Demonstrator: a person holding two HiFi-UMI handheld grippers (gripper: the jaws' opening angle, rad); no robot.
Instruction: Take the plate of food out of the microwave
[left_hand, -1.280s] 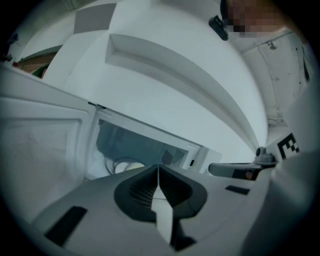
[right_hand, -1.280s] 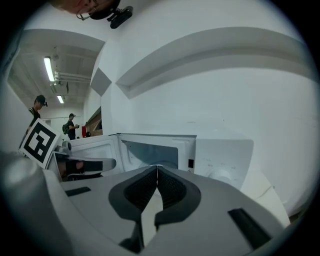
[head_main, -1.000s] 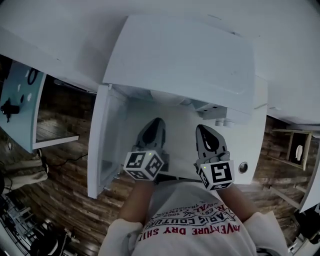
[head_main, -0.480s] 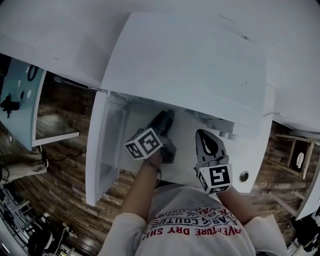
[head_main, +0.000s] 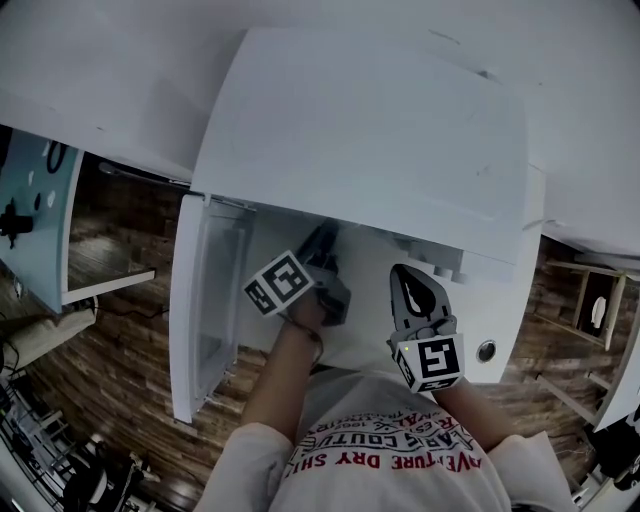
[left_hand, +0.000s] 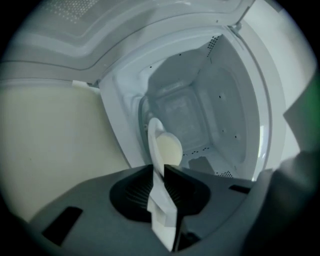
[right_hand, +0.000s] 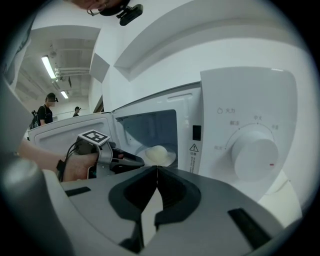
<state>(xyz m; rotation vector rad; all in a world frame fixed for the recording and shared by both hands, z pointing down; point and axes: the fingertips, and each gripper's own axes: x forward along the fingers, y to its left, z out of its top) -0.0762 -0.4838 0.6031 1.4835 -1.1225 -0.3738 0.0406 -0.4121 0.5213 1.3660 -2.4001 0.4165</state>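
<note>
Microwave open, door swung out left to clear reach. Left gripper pushed into cavity, jaws closing on near rim of plate, rim edge-on between them, likely grip for pull-out. Plate inside on cavity floor, pale food on it. Right gripper outside, before dial, jaws together, empty, kept clear of opening. Cavity walls close around plate; two people far behind.

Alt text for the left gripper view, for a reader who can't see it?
The left gripper is closing its jaws on the rim of a white plate, seen edge-on, carrying a pale mound of food, at the mouth of the open microwave.
</note>
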